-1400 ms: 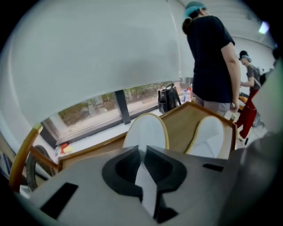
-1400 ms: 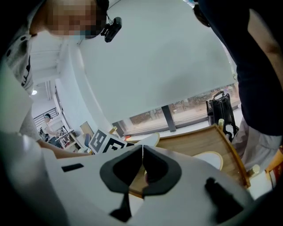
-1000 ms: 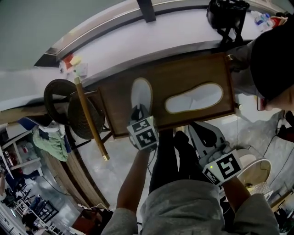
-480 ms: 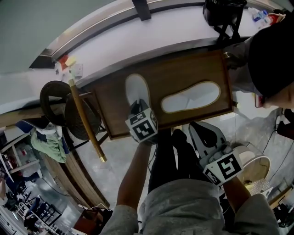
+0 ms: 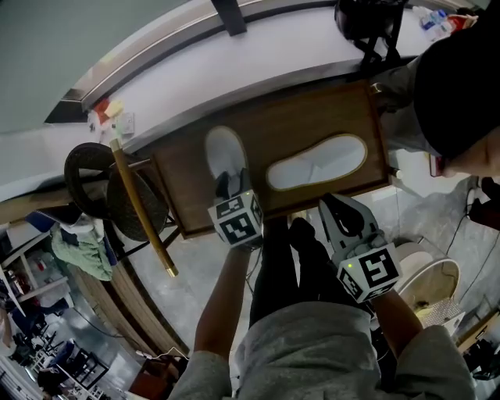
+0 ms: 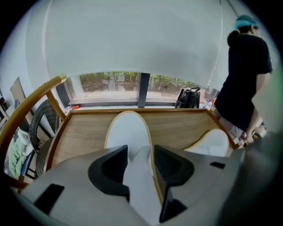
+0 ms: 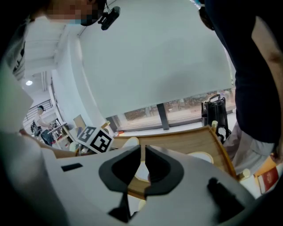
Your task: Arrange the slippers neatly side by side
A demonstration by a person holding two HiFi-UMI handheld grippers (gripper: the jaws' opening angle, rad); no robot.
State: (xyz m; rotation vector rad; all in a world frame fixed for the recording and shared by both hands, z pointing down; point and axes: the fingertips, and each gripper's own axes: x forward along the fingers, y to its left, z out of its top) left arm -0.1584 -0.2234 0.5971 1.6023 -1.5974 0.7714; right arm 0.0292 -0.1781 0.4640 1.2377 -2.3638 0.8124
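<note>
Two white slippers with yellow edging lie on the brown table (image 5: pixel 187 168). The left slipper (image 5: pixel 224 155) points away from me. The right slipper (image 5: pixel 316 162) lies crosswise, slanted. My left gripper (image 5: pixel 230 186) is at the left slipper's heel, its jaws opening. The slipper (image 6: pixel 126 130) lies flat on the table between the left gripper's (image 6: pixel 140 150) parted jaws. The other slipper (image 6: pixel 213 142) shows to the right. My right gripper (image 5: pixel 341 220) hangs in front of the table's near edge. In its own view the right gripper (image 7: pixel 142 152) is shut with nothing in it.
A black bag (image 5: pixel 366 19) stands on the sill beyond the table. A person in black (image 5: pixel 457 86) is at the table's right end. A round wicker chair (image 5: pixel 109 191) with a wooden rail is to the left. A white round object (image 5: pixel 433 285) is on the floor at the right.
The whole head view has drifted slightly left. My left gripper stays at the left slipper's heel. My right gripper has moved a little up towards the table's near edge.
</note>
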